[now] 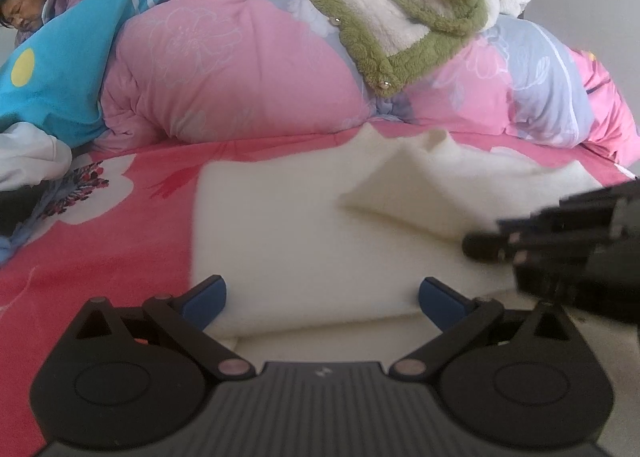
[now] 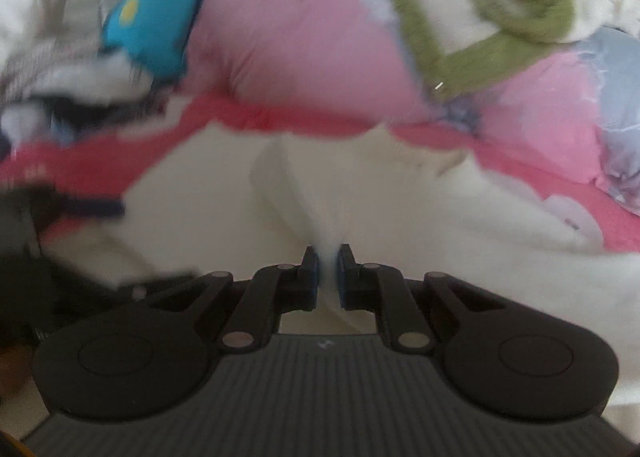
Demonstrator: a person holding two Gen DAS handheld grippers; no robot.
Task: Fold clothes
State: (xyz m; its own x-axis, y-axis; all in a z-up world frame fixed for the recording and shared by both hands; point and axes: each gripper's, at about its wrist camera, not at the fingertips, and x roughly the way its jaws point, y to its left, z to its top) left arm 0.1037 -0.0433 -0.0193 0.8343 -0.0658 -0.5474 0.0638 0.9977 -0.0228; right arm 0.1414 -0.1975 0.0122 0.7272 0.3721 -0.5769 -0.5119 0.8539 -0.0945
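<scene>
We are mid-fold on the cream garment [image 1: 304,225], which lies spread on the bed [image 1: 100,257] in front of the pink quilt [image 1: 240,69]. Our right claw [image 2: 329,277] pinches a bunched edge of it; our left claw [image 1: 322,299] is spread, straddling its near edge. Next, lay that edge flat across the garment.

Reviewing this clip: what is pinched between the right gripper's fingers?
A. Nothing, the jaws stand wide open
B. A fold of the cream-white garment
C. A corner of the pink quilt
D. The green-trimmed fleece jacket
B. In the right wrist view the right gripper has its blue pads closed on a bunched fold of the cream-white garment, which lies on the red floral bedsheet.
</scene>
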